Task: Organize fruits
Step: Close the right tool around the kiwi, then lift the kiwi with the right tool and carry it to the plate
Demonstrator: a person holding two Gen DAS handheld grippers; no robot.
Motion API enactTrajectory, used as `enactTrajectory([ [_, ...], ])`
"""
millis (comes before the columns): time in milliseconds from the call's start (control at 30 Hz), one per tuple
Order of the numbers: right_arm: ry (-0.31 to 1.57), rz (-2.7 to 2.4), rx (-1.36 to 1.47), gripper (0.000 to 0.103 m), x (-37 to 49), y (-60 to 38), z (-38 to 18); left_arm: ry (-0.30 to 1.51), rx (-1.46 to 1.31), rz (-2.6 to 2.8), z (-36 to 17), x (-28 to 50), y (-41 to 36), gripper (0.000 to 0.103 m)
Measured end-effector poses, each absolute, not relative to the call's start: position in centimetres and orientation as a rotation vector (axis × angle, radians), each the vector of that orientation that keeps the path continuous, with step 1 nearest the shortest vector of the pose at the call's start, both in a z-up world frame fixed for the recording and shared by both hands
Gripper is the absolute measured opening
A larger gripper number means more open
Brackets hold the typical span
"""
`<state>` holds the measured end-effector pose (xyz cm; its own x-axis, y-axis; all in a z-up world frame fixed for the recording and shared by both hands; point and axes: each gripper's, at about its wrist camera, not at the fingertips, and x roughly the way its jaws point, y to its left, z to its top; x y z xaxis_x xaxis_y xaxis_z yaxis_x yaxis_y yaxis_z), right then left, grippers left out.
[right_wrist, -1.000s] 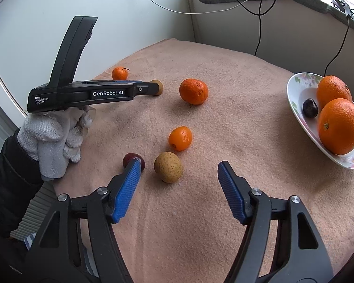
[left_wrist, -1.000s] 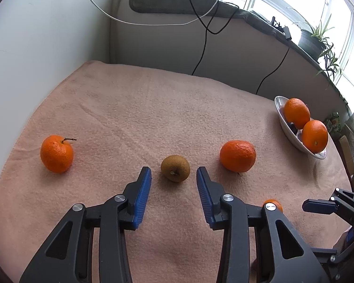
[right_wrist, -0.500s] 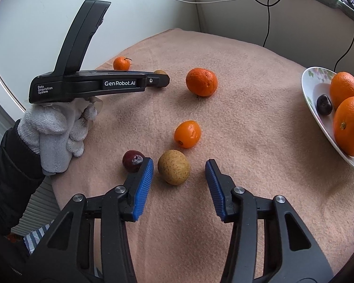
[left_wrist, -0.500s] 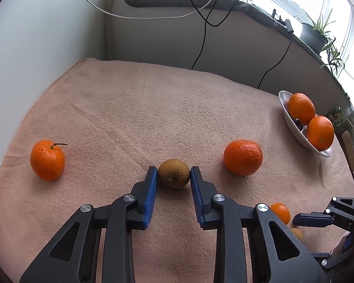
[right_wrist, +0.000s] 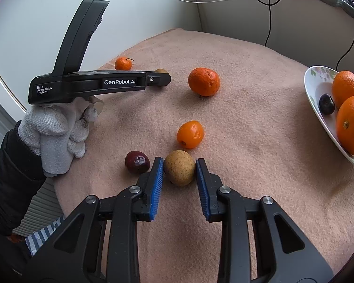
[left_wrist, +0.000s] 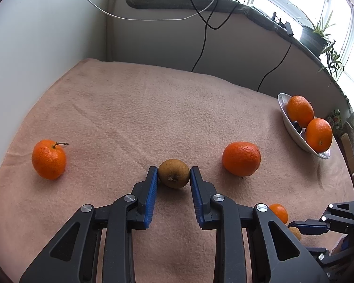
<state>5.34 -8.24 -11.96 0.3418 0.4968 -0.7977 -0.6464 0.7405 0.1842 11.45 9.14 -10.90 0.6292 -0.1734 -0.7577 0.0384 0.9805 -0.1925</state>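
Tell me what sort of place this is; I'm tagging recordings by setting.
Probably a home, not a lab: a table under a soft pink blanket beside a window ledge with a potted green plant, and a flowered white ceramic plate of fruit.

Pink blanket [left_wrist: 153, 108]: fruits, plate [right_wrist: 316, 94] on it.

Peachy-pink blanket [right_wrist: 259, 129], bright orange mandarins [right_wrist: 204, 81], a dark red plum [right_wrist: 137, 162], floral white plate [right_wrist: 314, 87], blue tool pads [right_wrist: 156, 186].

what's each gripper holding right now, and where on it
Left gripper: brown fruit, pinched across its sides. Right gripper: speckled tan fruit, also by its sides.
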Motion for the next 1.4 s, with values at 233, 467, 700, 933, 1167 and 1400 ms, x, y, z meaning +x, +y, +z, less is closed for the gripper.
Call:
enactTrajectory([
  [233,0.927,0.718,-0.146,0.029,5.1,-9.8,-10.5,0.858,-0.183,-0.127,-9.9,10.6,9.5,0.026],
  [467,0.893,0.662,-0.105,0.029,5.4,-12.4,-9.0,0.816,-0.183,-0.161,-7.8,10.1,8.4,0.026],
  [700,0.852,0.594,-0.061,0.029,5.9,-15.6,-7.7,0.794,-0.185,-0.219,-6.8,10.2,6.0,0.026],
  [933,0.820,0.520,-0.012,0.029,6.7,-18.8,-6.7,0.787,-0.183,-0.273,-6.1,10.9,3.7,0.026],
  [1167,0.795,0.443,0.002,0.029,7.7,-21.9,-5.9,0.789,-0.173,-0.324,-5.7,12.1,1.2,0.026],
  [1400,0.775,0.376,0.016,0.029,8.4,-24.6,-5.5,0.792,-0.149,-0.371,-5.4,13.7,-1.5,0.026],
])
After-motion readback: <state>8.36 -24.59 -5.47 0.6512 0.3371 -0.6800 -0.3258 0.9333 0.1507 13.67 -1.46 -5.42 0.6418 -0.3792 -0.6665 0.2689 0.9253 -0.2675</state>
